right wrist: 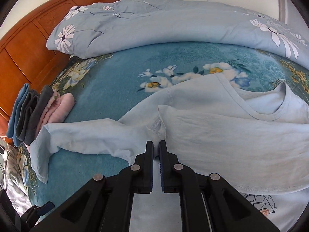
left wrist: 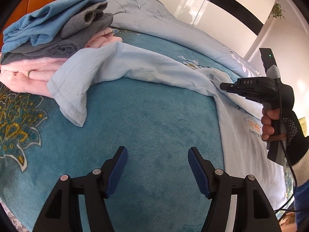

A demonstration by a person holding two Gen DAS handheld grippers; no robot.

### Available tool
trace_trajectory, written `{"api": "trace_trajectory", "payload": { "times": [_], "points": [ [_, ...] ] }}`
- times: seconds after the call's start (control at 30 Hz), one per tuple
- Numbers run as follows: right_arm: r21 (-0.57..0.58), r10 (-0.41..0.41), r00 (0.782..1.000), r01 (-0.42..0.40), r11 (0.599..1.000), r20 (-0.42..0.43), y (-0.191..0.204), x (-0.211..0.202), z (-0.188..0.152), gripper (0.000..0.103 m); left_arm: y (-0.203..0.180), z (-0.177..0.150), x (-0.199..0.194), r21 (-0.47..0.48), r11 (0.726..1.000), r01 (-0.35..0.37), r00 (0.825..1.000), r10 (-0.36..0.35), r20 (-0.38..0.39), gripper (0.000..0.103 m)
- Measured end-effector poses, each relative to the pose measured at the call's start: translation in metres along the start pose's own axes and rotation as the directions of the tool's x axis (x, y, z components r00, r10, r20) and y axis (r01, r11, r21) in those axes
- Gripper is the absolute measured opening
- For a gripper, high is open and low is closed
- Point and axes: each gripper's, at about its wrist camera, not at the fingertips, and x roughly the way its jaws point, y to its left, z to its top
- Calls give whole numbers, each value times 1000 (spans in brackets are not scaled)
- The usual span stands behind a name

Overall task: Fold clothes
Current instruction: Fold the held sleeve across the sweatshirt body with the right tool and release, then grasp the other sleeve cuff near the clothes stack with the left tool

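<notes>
A light blue T-shirt lies spread across the teal floral blanket, its long sleeve stretched toward a stack of folded clothes in blue, grey and pink. My right gripper is shut on bunched shirt fabric at the seam where the sleeve joins the body, and part of the body is folded over. My left gripper hangs open over bare blanket in front of the sleeve, with nothing between its blue pads.
A rolled pale blue duvet with white flowers runs along the far side of the bed. A wooden headboard stands behind the stack. A gloved hand holds the right gripper's handle. A car print shows on the shirt front.
</notes>
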Motion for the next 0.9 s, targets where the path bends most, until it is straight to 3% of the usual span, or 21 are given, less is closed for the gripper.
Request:
{"api": "trace_trajectory", "payload": {
  "times": [0.1,0.13,0.2,0.27,0.33,0.43,0.5,0.63,0.7,0.8,0.9],
  "points": [
    [13,89,995,-88,996,-48,-1,8,-3,11,-13,11,1,25,1000,-3,1000,2,7,69],
    [15,125,990,-124,992,-61,-1,7,-5,14,-18,16,2,35,999,-1,1000,1,9,69],
    [14,195,979,-195,981,-64,-5,-6,-7,34,-33,28,5,71,997,15,1000,-16,16,69],
    [4,217,976,-217,976,-15,-21,-34,-8,35,-53,44,10,116,993,34,999,-38,24,69],
    [14,184,981,-185,983,53,-49,-66,-8,35,-76,65,21,165,984,72,997,-77,25,69],
    [109,40,991,-53,993,124,-111,-102,-9,37,-118,95,46,232,962,144,989,-150,9,69],
    [197,-52,991,26,980,126,-154,-115,-14,37,-144,112,68,256,942,218,976,-218,-29,69],
    [319,-93,990,56,946,103,-213,-120,-37,37,-174,128,114,239,918,316,947,-291,-134,69],
    [343,-85,991,46,938,101,-228,-119,-45,37,-179,130,129,243,921,305,950,-276,-145,69],
    [350,-53,993,13,936,104,-241,-114,-53,37,-169,126,148,232,948,218,969,-181,-171,69],
    [338,-42,993,3,941,110,-244,-111,-55,37,-147,119,142,177,963,202,971,-173,-165,69]
  ]
}}
